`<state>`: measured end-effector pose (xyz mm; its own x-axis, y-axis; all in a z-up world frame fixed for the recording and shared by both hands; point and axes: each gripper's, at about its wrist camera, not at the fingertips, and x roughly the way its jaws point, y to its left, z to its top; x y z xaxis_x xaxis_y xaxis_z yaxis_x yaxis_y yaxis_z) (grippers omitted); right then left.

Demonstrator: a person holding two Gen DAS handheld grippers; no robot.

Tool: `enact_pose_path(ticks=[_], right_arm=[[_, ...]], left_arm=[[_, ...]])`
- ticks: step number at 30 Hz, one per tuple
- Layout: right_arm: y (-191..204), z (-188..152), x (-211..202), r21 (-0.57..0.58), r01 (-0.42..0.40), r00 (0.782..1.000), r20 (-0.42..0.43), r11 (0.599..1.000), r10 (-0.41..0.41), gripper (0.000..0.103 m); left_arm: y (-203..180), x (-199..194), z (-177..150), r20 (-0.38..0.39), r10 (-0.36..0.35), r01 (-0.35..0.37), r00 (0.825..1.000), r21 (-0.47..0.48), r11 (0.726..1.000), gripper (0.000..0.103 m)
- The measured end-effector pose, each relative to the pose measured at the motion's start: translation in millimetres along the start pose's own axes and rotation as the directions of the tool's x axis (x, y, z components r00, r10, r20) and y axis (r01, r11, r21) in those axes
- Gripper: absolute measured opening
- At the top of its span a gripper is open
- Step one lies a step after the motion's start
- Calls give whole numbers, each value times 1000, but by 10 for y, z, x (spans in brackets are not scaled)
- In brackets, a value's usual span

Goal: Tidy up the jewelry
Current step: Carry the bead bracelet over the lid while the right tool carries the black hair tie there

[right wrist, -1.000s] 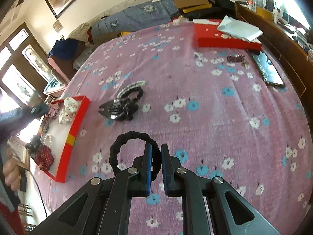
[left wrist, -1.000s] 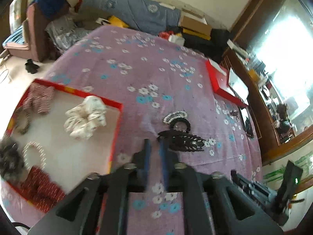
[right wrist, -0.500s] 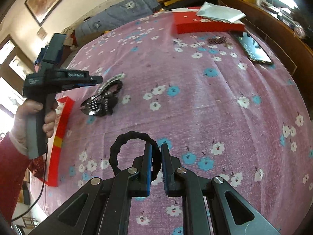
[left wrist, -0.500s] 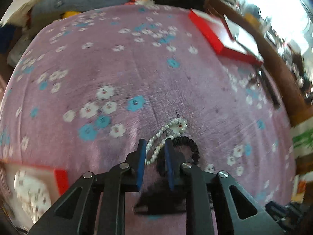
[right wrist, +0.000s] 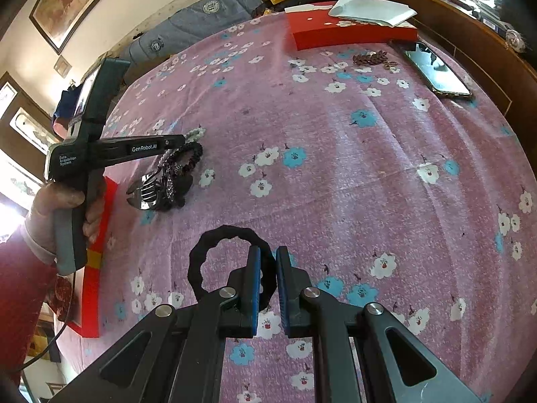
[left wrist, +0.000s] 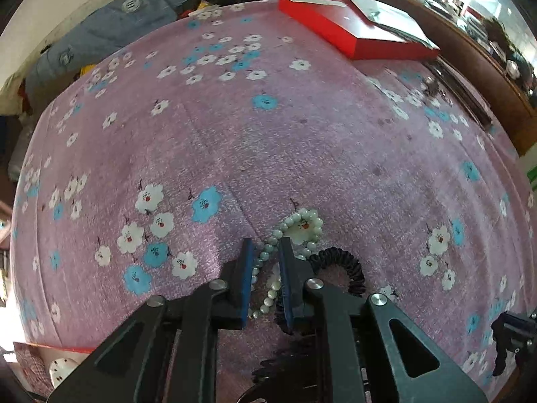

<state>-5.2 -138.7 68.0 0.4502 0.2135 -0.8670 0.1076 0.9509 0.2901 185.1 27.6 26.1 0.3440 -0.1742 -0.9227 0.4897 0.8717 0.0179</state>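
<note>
My left gripper (left wrist: 264, 247) hangs low over a pale bead bracelet (left wrist: 303, 226) on the purple flowered cloth; its blue fingers stand a narrow gap apart with beads lying between them, touching or not I cannot tell. A black coiled hair tie (left wrist: 349, 267) lies just to its right, a black hair claw (right wrist: 157, 189) beneath the gripper body. My right gripper (right wrist: 267, 255) is shut on a black ring-shaped hair tie (right wrist: 209, 252), held above the cloth. The left gripper also shows in the right wrist view (right wrist: 181, 141).
A red tray (right wrist: 97, 258) with hair pieces lies at the left edge. A red box lid (left wrist: 355, 37) with white paper sits far right. A phone (right wrist: 436, 70) and a brown chain (right wrist: 374, 58) lie near the wooden edge.
My left gripper swung away from the red tray to the bead bracelet, came down over it, and its fingers widened slightly. My right gripper kept hold of the black hair tie, shifting little.
</note>
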Motion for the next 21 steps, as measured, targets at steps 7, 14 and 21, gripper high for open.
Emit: enact_pose_path(ticks=[7,14,21], right_arm=[[-23,13,-17,-3,5,1000,4,1000,-5,10],[-21,1,-133,-20,-11,1000,23,1000,12,10],[36,-46,-274,-59,-35,999,39,998,37,10]], left_arm=[[60,-212,-42,29,-27,30,999,-86,996,5],[138,-764,-153,112,-23,40,993,-146,988,5],[210,-1334,-421,193,-9,49,981,-203,978,5]])
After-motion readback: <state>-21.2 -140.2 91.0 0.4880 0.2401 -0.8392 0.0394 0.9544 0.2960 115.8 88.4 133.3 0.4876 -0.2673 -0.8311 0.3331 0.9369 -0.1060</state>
